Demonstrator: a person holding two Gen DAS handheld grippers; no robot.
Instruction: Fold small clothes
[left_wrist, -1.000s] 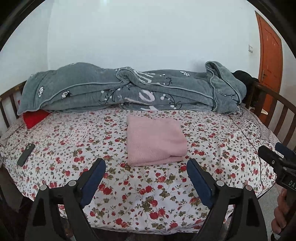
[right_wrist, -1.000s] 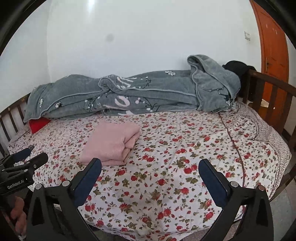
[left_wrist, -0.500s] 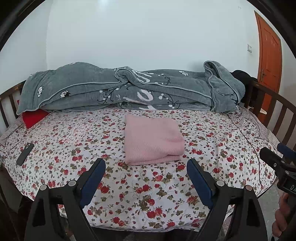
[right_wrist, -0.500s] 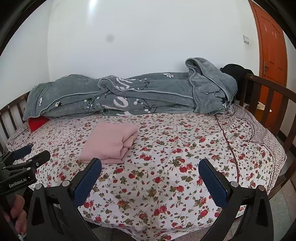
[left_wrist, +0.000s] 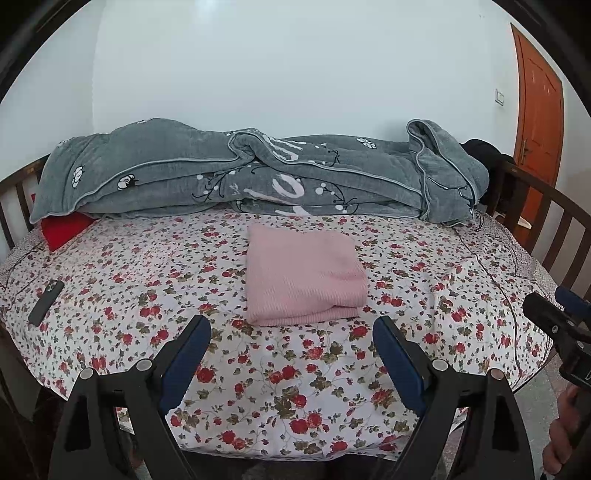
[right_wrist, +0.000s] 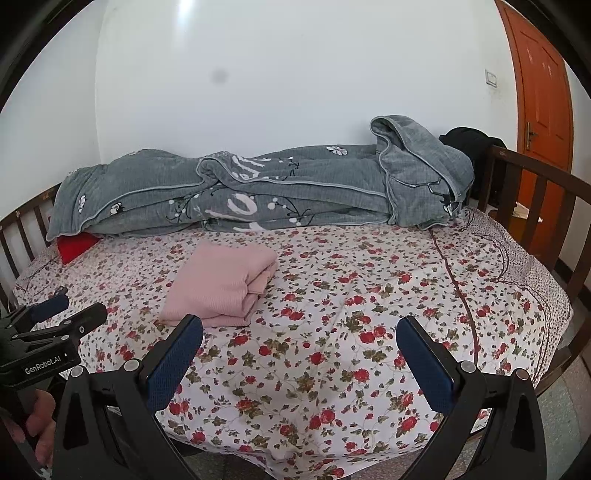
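Observation:
A pink garment lies folded into a neat rectangle on the flowered bedsheet, near the middle of the bed. In the right wrist view the pink garment shows its stacked layers at the right edge. My left gripper hovers open just in front of it, with nothing between its blue pads. My right gripper is open and empty too, to the right of the garment over bare sheet. Each gripper shows in the other's view: the right gripper at the right edge, the left gripper at the left edge.
A rolled grey quilt fills the back of the bed, with a red pillow under its left end. A black phone-like object lies at the left. Wooden rails border the bed. An orange door stands at the right.

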